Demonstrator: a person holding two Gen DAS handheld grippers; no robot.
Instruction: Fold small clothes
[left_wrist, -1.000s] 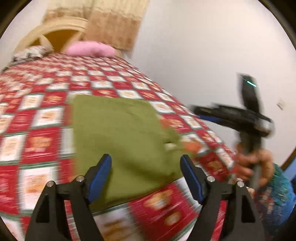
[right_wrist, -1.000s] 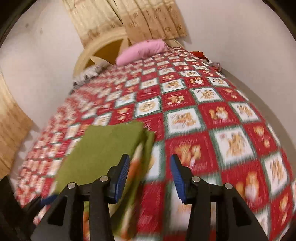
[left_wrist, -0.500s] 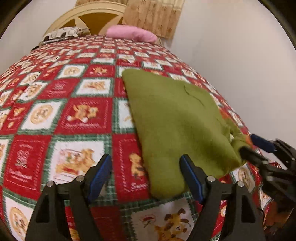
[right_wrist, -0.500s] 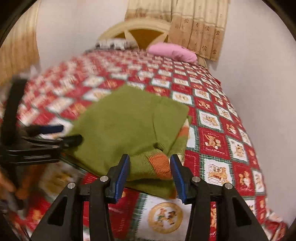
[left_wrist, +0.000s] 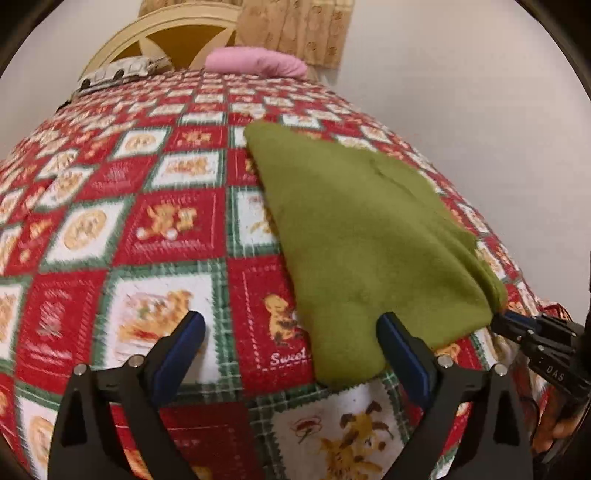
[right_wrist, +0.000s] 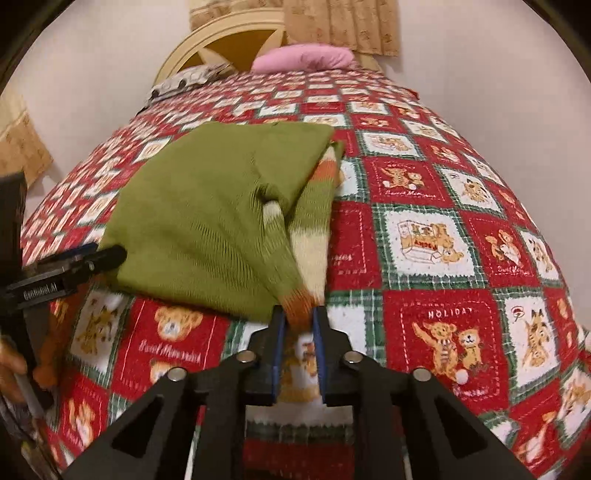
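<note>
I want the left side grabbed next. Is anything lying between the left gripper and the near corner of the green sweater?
Nothing visible does. The left gripper, its jaws opening, hovers over the bedspread, with the green sweater's near corner already between its fingers. The right gripper is closing on the orange cuff at the other corner.
</note>
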